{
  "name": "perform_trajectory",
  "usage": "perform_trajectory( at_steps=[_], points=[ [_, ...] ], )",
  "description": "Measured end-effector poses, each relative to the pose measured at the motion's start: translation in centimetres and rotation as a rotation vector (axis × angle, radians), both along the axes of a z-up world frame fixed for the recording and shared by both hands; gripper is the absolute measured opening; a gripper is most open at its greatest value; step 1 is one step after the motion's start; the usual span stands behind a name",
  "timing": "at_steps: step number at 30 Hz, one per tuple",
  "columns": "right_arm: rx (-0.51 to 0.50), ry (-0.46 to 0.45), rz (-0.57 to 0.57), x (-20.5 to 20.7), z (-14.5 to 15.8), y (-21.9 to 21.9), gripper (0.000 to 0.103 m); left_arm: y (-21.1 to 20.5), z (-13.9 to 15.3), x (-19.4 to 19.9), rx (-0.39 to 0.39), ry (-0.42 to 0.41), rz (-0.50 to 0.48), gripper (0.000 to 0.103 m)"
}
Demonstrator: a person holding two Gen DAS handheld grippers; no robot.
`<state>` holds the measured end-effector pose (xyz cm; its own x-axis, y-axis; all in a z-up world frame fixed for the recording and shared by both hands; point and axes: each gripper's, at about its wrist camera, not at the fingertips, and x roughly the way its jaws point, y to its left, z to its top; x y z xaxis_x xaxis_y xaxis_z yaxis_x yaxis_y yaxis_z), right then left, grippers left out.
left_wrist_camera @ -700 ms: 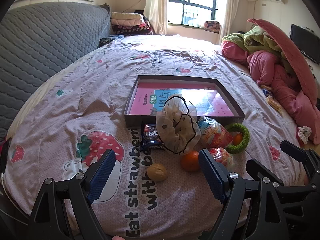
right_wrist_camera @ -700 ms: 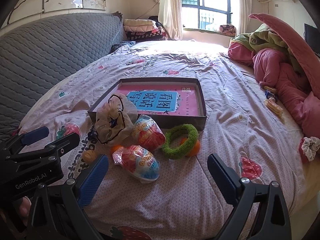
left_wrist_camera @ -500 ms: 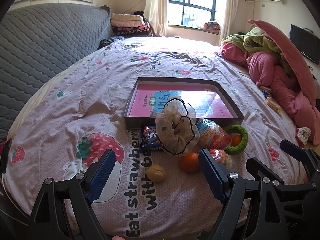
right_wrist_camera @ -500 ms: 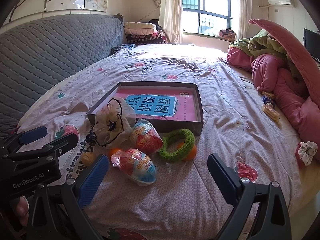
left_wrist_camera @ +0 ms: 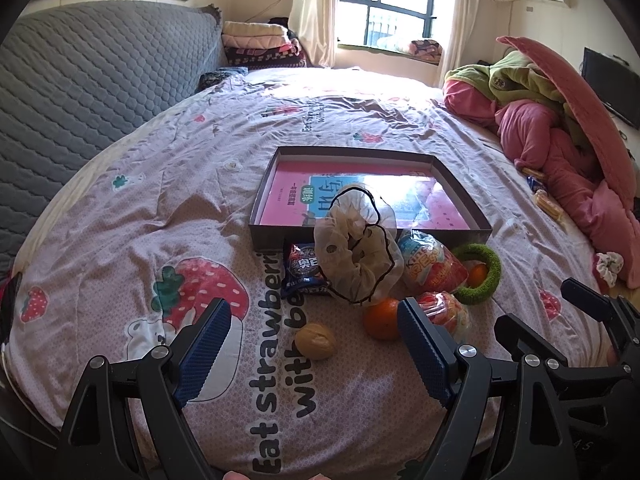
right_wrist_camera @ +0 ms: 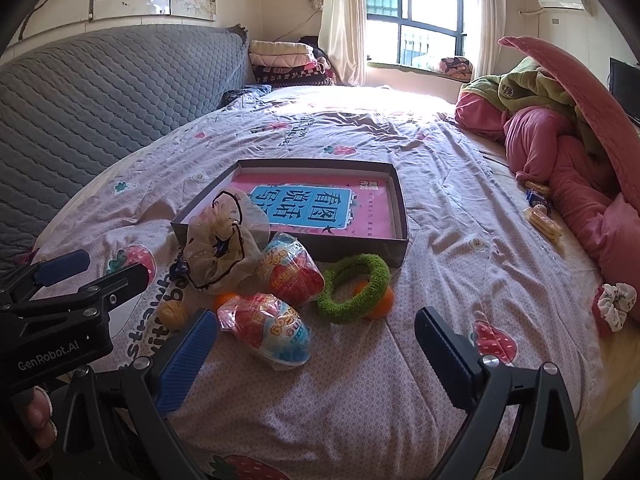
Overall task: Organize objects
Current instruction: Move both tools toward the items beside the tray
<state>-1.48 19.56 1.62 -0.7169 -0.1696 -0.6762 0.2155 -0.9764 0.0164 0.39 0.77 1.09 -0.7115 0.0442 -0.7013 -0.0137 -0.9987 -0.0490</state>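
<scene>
A shallow dark box (left_wrist_camera: 372, 236) (right_wrist_camera: 360, 246) with a pink book in it lies on the bed. In front of it sit a beige scrunchie (left_wrist_camera: 356, 260) (right_wrist_camera: 222, 252), a blue snack packet (left_wrist_camera: 304, 270), two wrapped toy eggs (right_wrist_camera: 294, 268) (right_wrist_camera: 272, 330), a green fuzzy ring (left_wrist_camera: 482, 270) (right_wrist_camera: 354, 282), an orange (left_wrist_camera: 380, 318) and a walnut (left_wrist_camera: 316, 340) (right_wrist_camera: 173, 312). My left gripper (left_wrist_camera: 316, 354) is open, just short of the walnut. My right gripper (right_wrist_camera: 316, 354) is open, just short of the near toy egg.
A grey quilted headboard (left_wrist_camera: 80, 80) runs along the left. A heap of pink and green bedding (right_wrist_camera: 560, 140) lies at the right, with snack packets (right_wrist_camera: 540, 208) and a floral scrunchie (right_wrist_camera: 614, 304) beside it. The bed edge is close below both grippers.
Both views have shifted slightly lower and back from the pile. Both grippers stay open and no object has moved.
</scene>
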Motion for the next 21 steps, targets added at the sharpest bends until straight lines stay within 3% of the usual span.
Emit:
perform_trajectory(
  at_steps=[21],
  points=[
    [-0.008, -0.063, 0.050, -0.5, -2.6, -0.7, 0.099, -0.9, -3.3, -1.2, 0.023, -0.080, -0.048, 0.086]
  ],
)
